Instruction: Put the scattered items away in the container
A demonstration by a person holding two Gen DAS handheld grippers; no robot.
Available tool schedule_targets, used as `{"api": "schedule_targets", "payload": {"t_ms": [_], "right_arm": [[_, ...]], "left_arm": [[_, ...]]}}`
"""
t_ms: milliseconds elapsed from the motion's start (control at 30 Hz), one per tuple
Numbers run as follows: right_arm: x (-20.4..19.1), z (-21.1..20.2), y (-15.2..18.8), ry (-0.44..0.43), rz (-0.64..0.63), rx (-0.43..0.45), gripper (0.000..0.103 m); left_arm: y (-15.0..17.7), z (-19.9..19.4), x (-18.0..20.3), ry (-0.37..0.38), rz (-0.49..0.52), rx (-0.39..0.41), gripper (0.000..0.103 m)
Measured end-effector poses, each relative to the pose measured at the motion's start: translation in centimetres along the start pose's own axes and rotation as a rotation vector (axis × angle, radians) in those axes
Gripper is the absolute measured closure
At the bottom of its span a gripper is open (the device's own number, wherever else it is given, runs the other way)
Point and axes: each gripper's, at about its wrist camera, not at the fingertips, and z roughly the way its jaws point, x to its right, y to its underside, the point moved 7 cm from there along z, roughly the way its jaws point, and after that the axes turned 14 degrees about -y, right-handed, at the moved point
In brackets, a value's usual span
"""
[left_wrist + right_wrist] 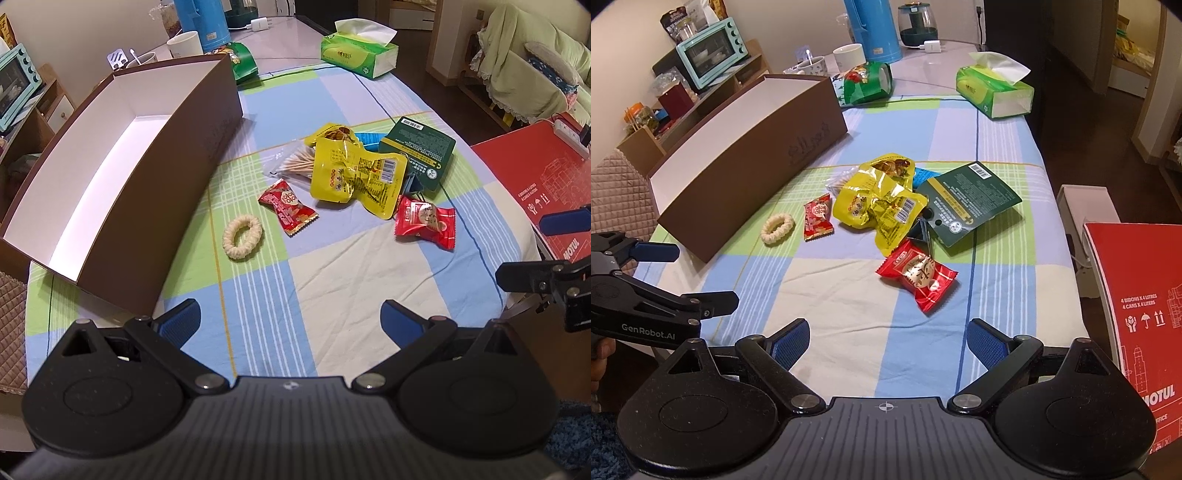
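Observation:
A long brown box (pixel 122 192) (pixel 750 173) with a white inside stands empty at the left of the table. Scattered beside it lie a cream hair tie (pixel 242 238) (pixel 777 229), a small red candy packet (pixel 288 206) (pixel 817 218), a yellow snack bag (pixel 354 171) (pixel 882 203), a bag of cotton swabs (pixel 291 160), a dark green packet (pixel 421 151) (pixel 967 201) and a larger red candy packet (pixel 424 223) (pixel 918 278). My left gripper (pixel 290 321) (pixel 698 273) hovers open near the front edge, nothing between its fingers. My right gripper (pixel 888 341) (pixel 539 251) is open too, just short of the larger red packet.
A green tissue box (pixel 358 51) (pixel 995 92), a green snack bag (pixel 864 83), mugs (pixel 849 57) and a blue thermos (pixel 873 29) stand at the far end. A red carton (pixel 1137 321) (pixel 532 181) sits off the right edge. The checked cloth (pixel 849 325) covers the table.

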Motion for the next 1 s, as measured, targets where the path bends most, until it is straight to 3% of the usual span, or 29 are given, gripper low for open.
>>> {"api": "schedule_targets", "payload": {"t_ms": [1000], "right_arm": [[-0.2,0.8,-0.8,-0.016,-0.042,-0.013,0.009]], "left_arm": [[-0.1,0.4,-1.5,-0.034,-0.058,-0.009,0.001]]}}
